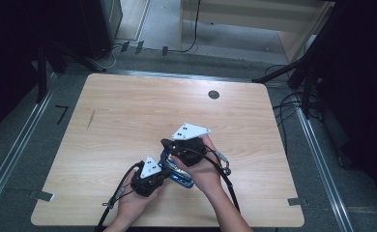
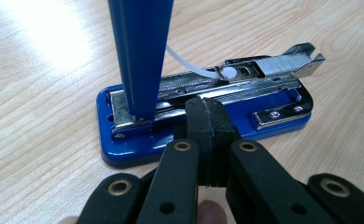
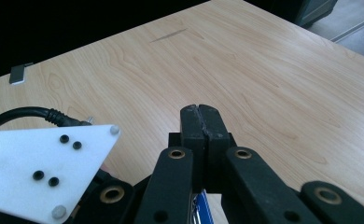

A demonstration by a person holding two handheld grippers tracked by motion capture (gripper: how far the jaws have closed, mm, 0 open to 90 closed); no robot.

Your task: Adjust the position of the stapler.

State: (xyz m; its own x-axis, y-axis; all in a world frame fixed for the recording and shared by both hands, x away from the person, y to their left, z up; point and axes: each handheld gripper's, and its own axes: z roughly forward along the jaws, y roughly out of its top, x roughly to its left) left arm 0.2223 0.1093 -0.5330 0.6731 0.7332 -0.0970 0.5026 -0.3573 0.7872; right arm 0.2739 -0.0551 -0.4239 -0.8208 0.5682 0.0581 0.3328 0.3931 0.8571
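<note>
A blue stapler [image 1: 182, 180] lies near the front middle of the wooden table [image 1: 143, 106], between the person's two hands. In the left gripper view the stapler's blue base [image 2: 124, 154] lies flat, its lid [image 2: 140, 51] stands upright, and the metal magazine [image 2: 283, 63] shows a row of staples. My left gripper [image 2: 210, 119] is shut, its tips right at the magazine's near side. My right gripper [image 3: 201, 123] is shut too, with nothing between its tips, and a blue piece of the stapler [image 3: 201, 210] shows under its jaws. From above, the left gripper [image 1: 163, 170] points right and the right gripper [image 1: 164, 143] points left.
A dark round hole [image 1: 213, 94] sits near the table's far edge, and a thin dark mark [image 1: 91, 118] lies at the left. Grey tape tabs [image 1: 44, 195] stick out at the front corners. Cables and stand legs [image 1: 293, 72] lie on the floor around the table.
</note>
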